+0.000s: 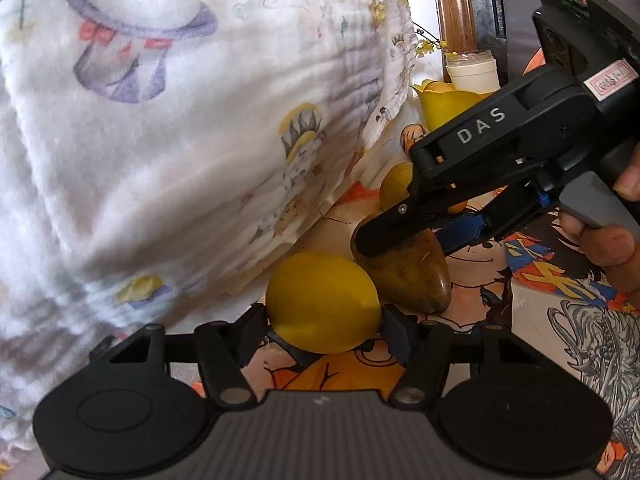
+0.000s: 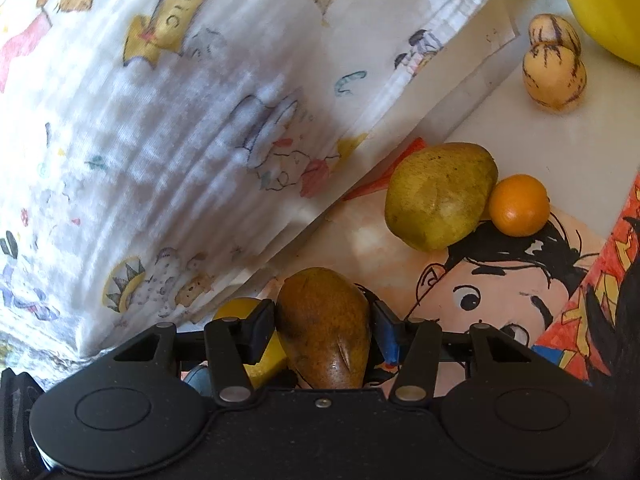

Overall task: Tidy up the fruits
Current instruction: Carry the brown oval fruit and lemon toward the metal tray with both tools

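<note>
Smooth round yellow fruit bracketed by left gripper, half open, contact unclear. Brown-green mango pinched by right gripper. Both on cartoon-print mat, touching; slip/roll risked on lift.

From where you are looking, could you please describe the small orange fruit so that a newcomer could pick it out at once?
Start at the big white printed cloth covering the left of the right wrist view, then move right onto the cartoon-printed surface. There a greenish mango lies, and the small orange fruit touches its right side. It is the only round, bright orange one; the others are yellow, brown or striped.
</note>
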